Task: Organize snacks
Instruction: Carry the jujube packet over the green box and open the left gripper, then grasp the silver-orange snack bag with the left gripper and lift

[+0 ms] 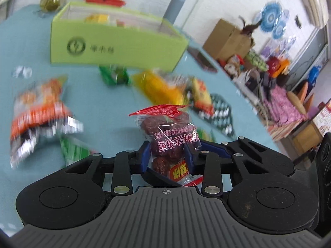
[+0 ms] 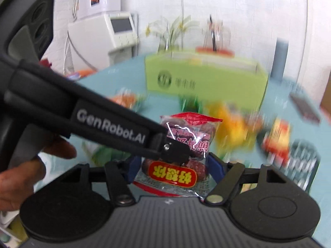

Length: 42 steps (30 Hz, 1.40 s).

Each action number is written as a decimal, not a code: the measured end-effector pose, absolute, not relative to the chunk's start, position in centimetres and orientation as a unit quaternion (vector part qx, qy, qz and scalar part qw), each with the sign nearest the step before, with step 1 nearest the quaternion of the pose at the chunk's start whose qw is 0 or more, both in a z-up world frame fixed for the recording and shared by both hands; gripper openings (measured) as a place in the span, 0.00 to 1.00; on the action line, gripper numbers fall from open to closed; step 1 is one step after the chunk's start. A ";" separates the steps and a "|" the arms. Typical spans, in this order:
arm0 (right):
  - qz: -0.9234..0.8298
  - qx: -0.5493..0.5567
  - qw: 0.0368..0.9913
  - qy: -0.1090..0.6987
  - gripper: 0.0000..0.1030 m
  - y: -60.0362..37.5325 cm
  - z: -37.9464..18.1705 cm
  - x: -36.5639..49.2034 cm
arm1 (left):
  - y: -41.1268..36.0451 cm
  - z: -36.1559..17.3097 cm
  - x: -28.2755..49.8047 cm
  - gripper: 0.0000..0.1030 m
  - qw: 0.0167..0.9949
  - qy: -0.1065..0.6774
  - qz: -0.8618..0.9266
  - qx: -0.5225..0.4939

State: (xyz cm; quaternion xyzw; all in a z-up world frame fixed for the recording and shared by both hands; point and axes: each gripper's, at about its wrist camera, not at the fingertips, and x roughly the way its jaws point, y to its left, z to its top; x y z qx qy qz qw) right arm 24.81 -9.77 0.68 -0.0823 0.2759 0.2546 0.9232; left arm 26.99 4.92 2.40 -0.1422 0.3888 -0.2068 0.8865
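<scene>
A clear packet of dark red dates point(image 1: 168, 138) with a red top seal is gripped between the blue pads of my left gripper point(image 1: 167, 157). The same packet point(image 2: 182, 144) sits between the blue pads of my right gripper point(image 2: 172, 169); both grippers are shut on it, above the teal table. The left gripper's black arm point(image 2: 107, 128) crosses the right wrist view from the left and reaches the packet. A lime-green open box point(image 1: 107, 41) stands further back on the table and shows in the right wrist view point(image 2: 206, 78) too.
Loose snack packets lie blurred on the teal table: an orange-and-white one point(image 1: 39, 107), green ones point(image 1: 114, 74), a yellow one point(image 1: 159, 86), a red-yellow one point(image 1: 201, 95). A dark phone point(image 1: 201, 59) lies near the box. A cardboard box point(image 1: 229, 39) and clutter stand beyond the table.
</scene>
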 end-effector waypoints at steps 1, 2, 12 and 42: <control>0.257 -0.087 0.926 0.261 0.76 -9.6 1.6 25.6 | 5.3 3.4 27.7 0.13 0.891 0.378 -0.209 -0.143; 0.260 -0.092 0.929 0.248 0.76 -9.3 2.5 26.7 | 5.6 4.7 28.6 0.13 0.896 0.365 -0.209 -0.144; 0.321 -0.103 0.918 0.209 0.76 -4.3 7.5 44.4 | 10.2 11.4 42.4 0.14 0.936 0.305 -0.141 -0.102; 0.432 -0.040 0.847 0.308 0.90 0.1 -0.4 32.5 | 20.4 0.3 30.6 0.56 0.900 0.387 -0.054 -0.194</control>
